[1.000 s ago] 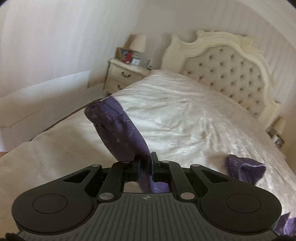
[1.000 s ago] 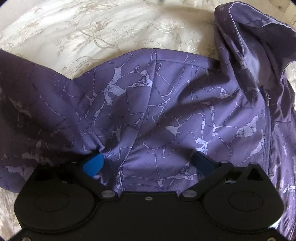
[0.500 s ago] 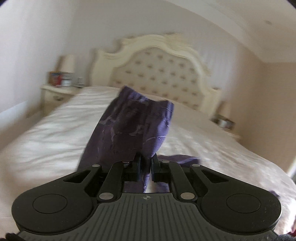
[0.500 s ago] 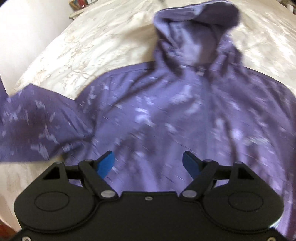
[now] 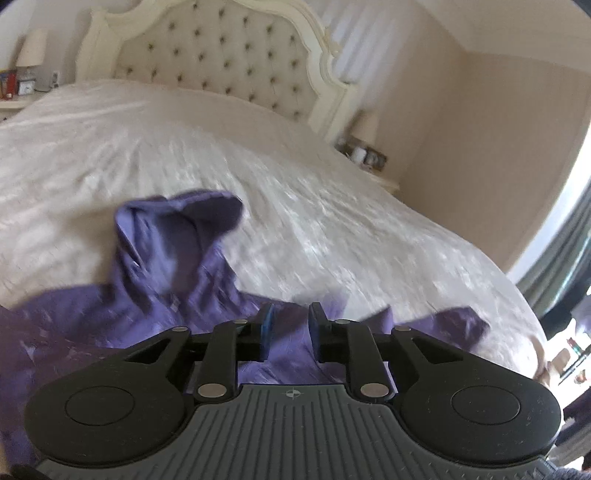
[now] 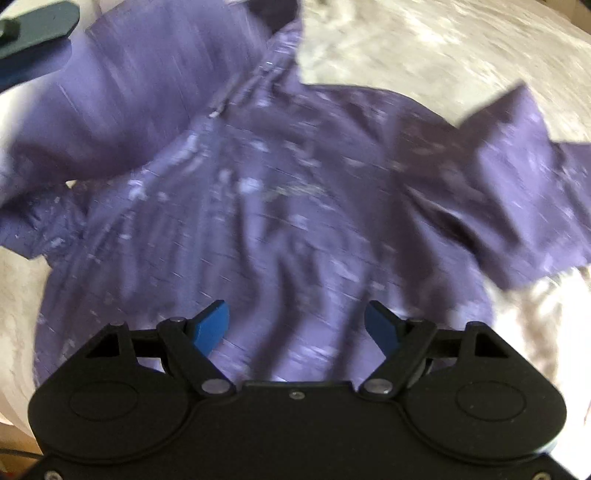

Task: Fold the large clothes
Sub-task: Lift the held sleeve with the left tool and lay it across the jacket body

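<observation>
A purple patterned hooded jacket (image 6: 280,192) lies spread on the cream bedspread (image 5: 258,155), with its hood (image 5: 177,221) pointing toward the headboard. In the left wrist view my left gripper (image 5: 288,328) hovers over the jacket (image 5: 207,295) with its blue pads a small gap apart and nothing between them. In the right wrist view my right gripper (image 6: 295,325) is wide open and empty just above the jacket's body. One sleeve (image 6: 517,192) lies folded out to the right. Both views are blurred by motion.
A tufted cream headboard (image 5: 229,55) stands at the far end of the bed. Nightstands with small items stand at the left (image 5: 14,88) and right (image 5: 365,155) of it. The other gripper's dark body (image 6: 33,22) shows at the top left of the right wrist view.
My left gripper has let go of the purple sleeve it held up and opened slightly; the fabric now lies on the bed. My right gripper stayed open and shifted over the jacket.
</observation>
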Demonstrator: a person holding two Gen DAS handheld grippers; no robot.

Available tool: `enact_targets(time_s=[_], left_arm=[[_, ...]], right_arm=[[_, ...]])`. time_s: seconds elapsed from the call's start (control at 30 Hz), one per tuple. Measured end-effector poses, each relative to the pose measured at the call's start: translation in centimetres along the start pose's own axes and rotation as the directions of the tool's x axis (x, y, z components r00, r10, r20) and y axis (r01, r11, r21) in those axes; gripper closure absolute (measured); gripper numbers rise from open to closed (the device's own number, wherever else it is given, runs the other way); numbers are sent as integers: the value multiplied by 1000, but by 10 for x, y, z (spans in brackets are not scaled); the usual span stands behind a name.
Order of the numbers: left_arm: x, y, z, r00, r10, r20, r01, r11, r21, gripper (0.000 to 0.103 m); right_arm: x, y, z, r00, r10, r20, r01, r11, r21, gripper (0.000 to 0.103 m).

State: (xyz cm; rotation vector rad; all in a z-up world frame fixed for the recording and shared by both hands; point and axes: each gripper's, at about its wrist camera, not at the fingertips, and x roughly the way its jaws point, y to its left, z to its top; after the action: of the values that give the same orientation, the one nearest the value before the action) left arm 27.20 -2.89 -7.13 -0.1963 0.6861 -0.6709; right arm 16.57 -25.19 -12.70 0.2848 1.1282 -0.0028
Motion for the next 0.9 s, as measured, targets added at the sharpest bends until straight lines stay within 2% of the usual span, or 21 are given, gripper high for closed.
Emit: enact_targets(time_s=[0.1,0.2,0.3,0.43,0.6,0.67,0.73,0.77,0.83,0.9], left_arm=[[-6,-6,-11,1000,30,-8,-30,1000,3,81],[-18,-1,-22,995,93,-36,-94,995,-13,79],[-32,17,-32,977,197,-79,-200,979,-28,79],[-43,48,-34,926,354,-129,-361,932,-34,79],[-53,105,-34,840,508,-190,-518,855,-5,79],[-53,120,-37,816,536,-214,-548,837,6,79],[-55,133,-40,803,550,-230,-563,827,11,79],[-55,141,-41,798,553,-240,-567,824,14,79],[-55,153,-43,792,558,-249,-571,821,22,79],[-54,161,-41,789,560,-253,-572,819,30,79]], right_arm=[[-6,-18,-3,1000,8,-4,-8,1000,-2,22],[-10,-26,0,1000,28,6,-27,1000,-10,22],[-12,-29,9,998,57,29,-57,998,-4,22],[-2,-30,27,990,129,55,-131,991,24,22],[34,-14,48,988,152,30,-153,988,33,23],[54,-8,51,991,135,-14,-134,990,45,31],[63,-1,51,992,117,-43,-115,993,37,62],[63,5,52,995,91,-48,-90,996,22,69],[49,11,55,994,112,-10,-112,994,-9,81],[24,11,56,990,121,73,-120,993,-19,83]])
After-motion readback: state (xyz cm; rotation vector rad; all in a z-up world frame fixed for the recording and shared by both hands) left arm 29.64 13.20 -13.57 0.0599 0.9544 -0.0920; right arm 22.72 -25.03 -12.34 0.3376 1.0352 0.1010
